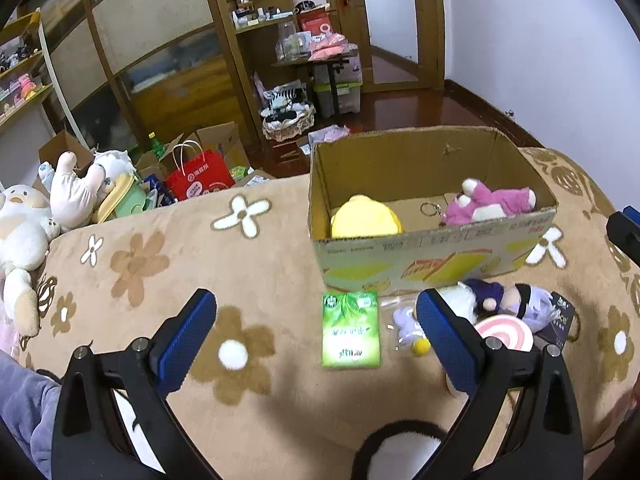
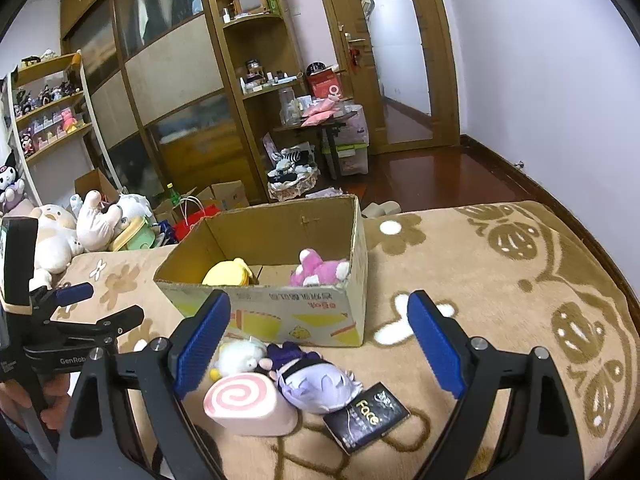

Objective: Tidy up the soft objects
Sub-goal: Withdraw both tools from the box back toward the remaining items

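Note:
An open cardboard box [image 1: 436, 248] [image 2: 280, 312] stands on the flowered blanket and holds a yellow plush [image 1: 364, 218] [image 2: 228, 274] and a pink plush [image 1: 492, 202] [image 2: 320, 270]. In front of it lie a pink swirl-roll plush [image 2: 248, 402] [image 1: 506, 330], a purple-haired doll [image 2: 316, 380] [image 1: 520, 300], a white plush [image 2: 240, 356] and a small bagged purple toy [image 1: 406, 326]. My left gripper [image 1: 316, 322] is open and empty above the blanket, left of these toys. My right gripper [image 2: 320, 328] is open and empty above the doll and roll.
A green packet [image 1: 350, 330] and a black packet [image 2: 366, 416] [image 1: 560, 320] lie on the blanket. Large plush toys [image 1: 24, 232] [image 2: 96, 220] sit at the left end. A red bag [image 1: 198, 178], boxes and shelves stand on the floor behind.

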A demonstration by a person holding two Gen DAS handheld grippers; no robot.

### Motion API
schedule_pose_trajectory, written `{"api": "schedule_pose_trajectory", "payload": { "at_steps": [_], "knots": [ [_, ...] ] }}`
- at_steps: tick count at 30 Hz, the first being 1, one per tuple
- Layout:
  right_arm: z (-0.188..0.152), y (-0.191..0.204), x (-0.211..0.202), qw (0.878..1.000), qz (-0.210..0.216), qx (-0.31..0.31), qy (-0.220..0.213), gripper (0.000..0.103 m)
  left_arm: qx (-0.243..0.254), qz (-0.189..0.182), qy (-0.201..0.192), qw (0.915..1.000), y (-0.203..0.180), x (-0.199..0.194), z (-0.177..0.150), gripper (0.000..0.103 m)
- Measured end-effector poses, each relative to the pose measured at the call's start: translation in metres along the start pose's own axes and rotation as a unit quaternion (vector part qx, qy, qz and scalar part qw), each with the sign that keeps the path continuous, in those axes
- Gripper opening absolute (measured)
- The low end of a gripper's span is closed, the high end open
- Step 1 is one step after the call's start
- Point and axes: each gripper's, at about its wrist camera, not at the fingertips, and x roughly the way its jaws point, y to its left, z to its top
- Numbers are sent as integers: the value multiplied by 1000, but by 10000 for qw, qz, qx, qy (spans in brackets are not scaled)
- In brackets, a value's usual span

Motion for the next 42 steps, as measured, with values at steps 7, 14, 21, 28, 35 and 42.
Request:
{"api": "schedule_pose_trajectory", "payload": {
  "at_steps": [7, 14, 21, 28, 35, 42],
  "knots": [
    [-10, -2, -5, 9999, -89, 10, 135, 94, 50, 48, 236, 9997, -1, 5, -7, 99],
    [-13, -6, 2, 9996, -125, 70, 249, 94, 71, 96, 460, 9989, 0, 18, -11, 99],
    [-21, -9, 17, 9984, -144, 136, 532, 94, 119, 85, 719, 9973, -2, 36, -12, 99],
    [-27, -9, 34, 9970, -199, 133, 736, 94, 132, 22, 968, 9952, -3, 53, -12, 99],
    [-32, -5, 47, 9957, -185, 109, 899, 94, 106, -146, 1262, 9918, -5, 69, -15, 99],
    [-38, 0, 55, 9943, -222, 50, 1044, 94, 162, -93, 1525, 9881, -9, 88, -21, 99]
  ]
}}
